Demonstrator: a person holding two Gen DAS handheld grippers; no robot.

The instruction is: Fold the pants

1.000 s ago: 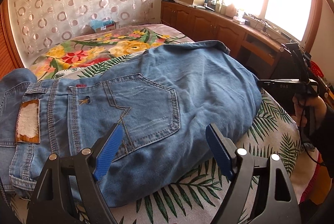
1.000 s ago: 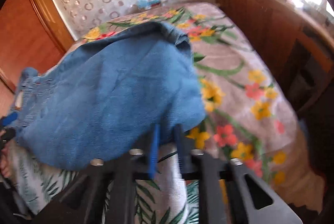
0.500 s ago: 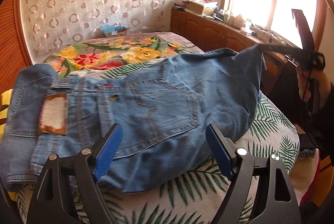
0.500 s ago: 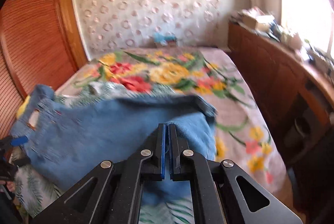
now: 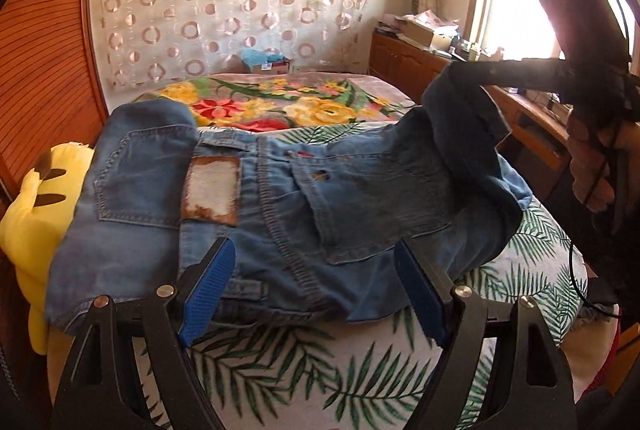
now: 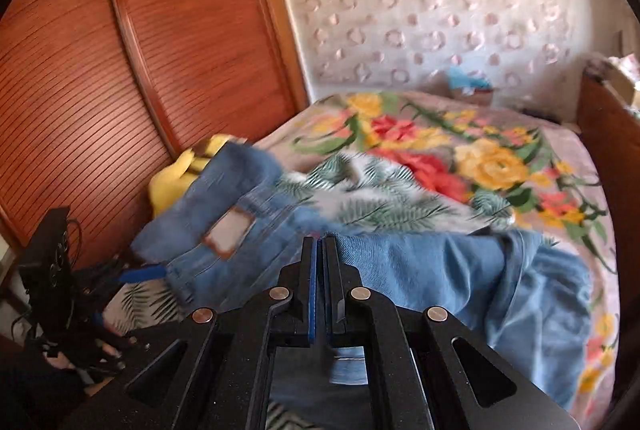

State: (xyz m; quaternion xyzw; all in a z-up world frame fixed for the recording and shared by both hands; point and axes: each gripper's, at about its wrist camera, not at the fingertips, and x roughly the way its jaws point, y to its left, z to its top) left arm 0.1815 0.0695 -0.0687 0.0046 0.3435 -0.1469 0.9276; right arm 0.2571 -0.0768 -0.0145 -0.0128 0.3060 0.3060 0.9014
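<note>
Right gripper (image 6: 320, 286): blue pads pressed together on a fold of the jeans (image 5: 280, 213), lifting the leg end above the flowered bedspread (image 5: 304, 362), apparently so it can be carried over toward the waistband and leather patch (image 5: 212, 189) ahead and to its left. Left gripper (image 5: 316, 294): jaws spread wide and holding nothing, poised just short of the near denim edge with the back pocket (image 5: 360, 205) between its pads, probably ready to pin or guide the seat. Yellow plush toy (image 5: 36, 213): far left of that gripper, partly under the jeans.
</note>
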